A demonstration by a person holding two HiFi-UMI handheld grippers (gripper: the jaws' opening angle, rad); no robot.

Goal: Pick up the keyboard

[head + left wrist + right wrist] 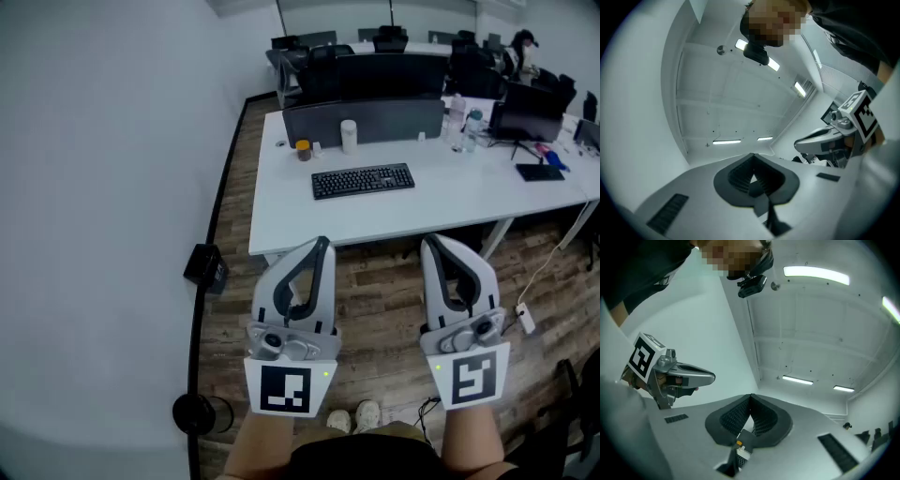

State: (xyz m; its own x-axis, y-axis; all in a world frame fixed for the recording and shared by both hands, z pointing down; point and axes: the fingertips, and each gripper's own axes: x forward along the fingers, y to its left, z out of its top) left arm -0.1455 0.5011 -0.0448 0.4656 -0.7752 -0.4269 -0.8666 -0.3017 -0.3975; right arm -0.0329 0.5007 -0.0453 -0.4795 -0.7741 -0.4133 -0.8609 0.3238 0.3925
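Keyboard (363, 180) laid on desk (450, 199), long axis run parallel to near edge, toward left end. Left gripper (323, 244), right gripper (427, 242) seen closed, empty.

The keyboard (363, 180) looks like matt black plastic. The desk (450, 202) has a smooth white top, slightly glossy. The floor (375, 309) is brown wood planks.

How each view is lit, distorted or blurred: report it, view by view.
Head view: even, soft light, keyboard sharp, edges of the desk bowed by the wide lens. Left gripper view: strong fisheye, dark rounded corners, ceiling lights blown out white. Right gripper view: same fisheye and dark corners, the ceiling strip light glaring, a greenish cast.
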